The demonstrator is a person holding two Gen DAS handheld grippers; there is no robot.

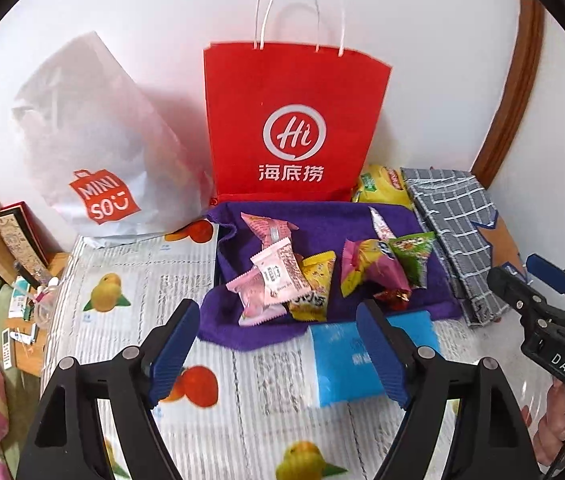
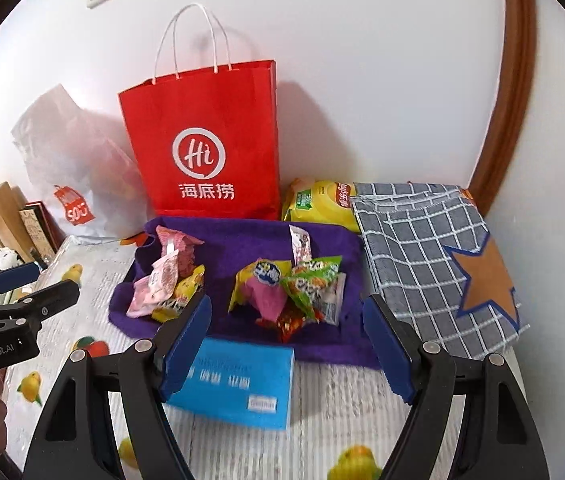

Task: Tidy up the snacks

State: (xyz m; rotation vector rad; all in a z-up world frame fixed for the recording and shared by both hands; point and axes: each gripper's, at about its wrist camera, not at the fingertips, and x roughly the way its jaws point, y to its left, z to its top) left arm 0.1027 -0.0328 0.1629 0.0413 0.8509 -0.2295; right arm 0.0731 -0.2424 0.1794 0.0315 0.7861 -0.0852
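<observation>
Left tool and right tool both gape empty, angled downward, side by side.

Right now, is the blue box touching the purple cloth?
Touching. In the right wrist view the blue box's far edge overlaps the purple cloth's front edge with no tablecloth showing between them.

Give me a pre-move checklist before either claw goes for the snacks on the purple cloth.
1. Left claw empty and open: ok.
2. Right claw empty and open: ok.
3. Snacks all on the purple cloth: ok, in two heaps.
4. Heaps free to pick singly: not ok, packets overlap.
5. Blue box out of the approach: not ok, it lies before the cloth.
6. Red bag upright: ok; whether it is empty, cannot tell.
</observation>
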